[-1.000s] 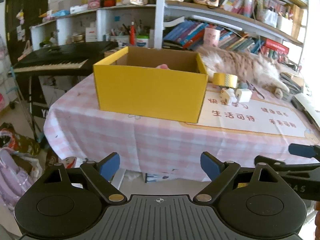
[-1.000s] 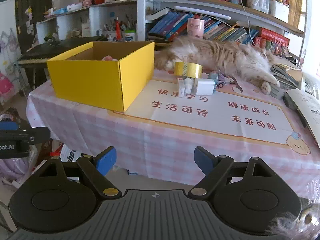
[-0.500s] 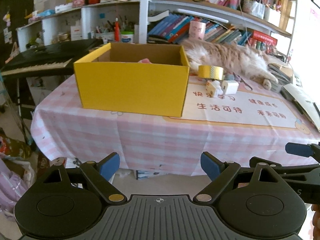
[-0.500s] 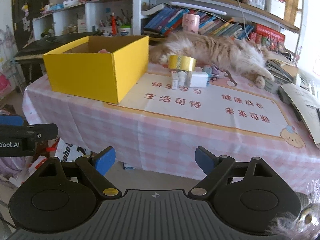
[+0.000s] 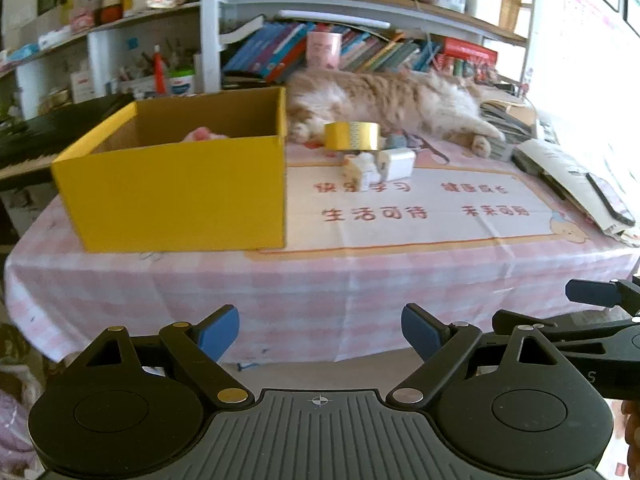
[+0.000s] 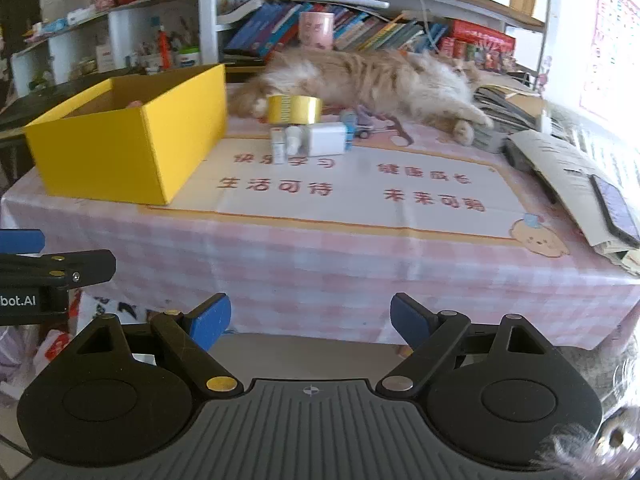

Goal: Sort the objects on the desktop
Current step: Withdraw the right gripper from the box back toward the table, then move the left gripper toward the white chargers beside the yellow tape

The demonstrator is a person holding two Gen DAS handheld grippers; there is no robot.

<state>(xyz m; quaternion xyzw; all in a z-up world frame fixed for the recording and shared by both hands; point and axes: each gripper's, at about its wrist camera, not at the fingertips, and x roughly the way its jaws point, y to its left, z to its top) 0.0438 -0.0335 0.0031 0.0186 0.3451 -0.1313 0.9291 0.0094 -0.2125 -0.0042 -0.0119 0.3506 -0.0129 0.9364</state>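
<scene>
A yellow cardboard box (image 5: 176,196) (image 6: 128,140) stands open on the left of the pink checked table (image 5: 320,280) (image 6: 320,256), with something pink inside. Behind the printed mat lie a roll of yellow tape (image 5: 352,136) (image 6: 294,109), a white charger block (image 5: 396,164) (image 6: 326,139) and small white bottles (image 5: 360,170) (image 6: 286,144). My left gripper (image 5: 320,330) and my right gripper (image 6: 310,322) both hang open and empty in front of the table's near edge, well short of the objects.
A long-haired cat (image 5: 396,98) (image 6: 372,80) lies across the back of the table behind the tape. Papers and a phone (image 6: 612,204) sit at the right edge. Bookshelves (image 5: 360,48) rise behind, and a keyboard (image 5: 48,132) stands to the left.
Both views have swung so the box and objects sit further left and closer. The grippers stay open and empty.
</scene>
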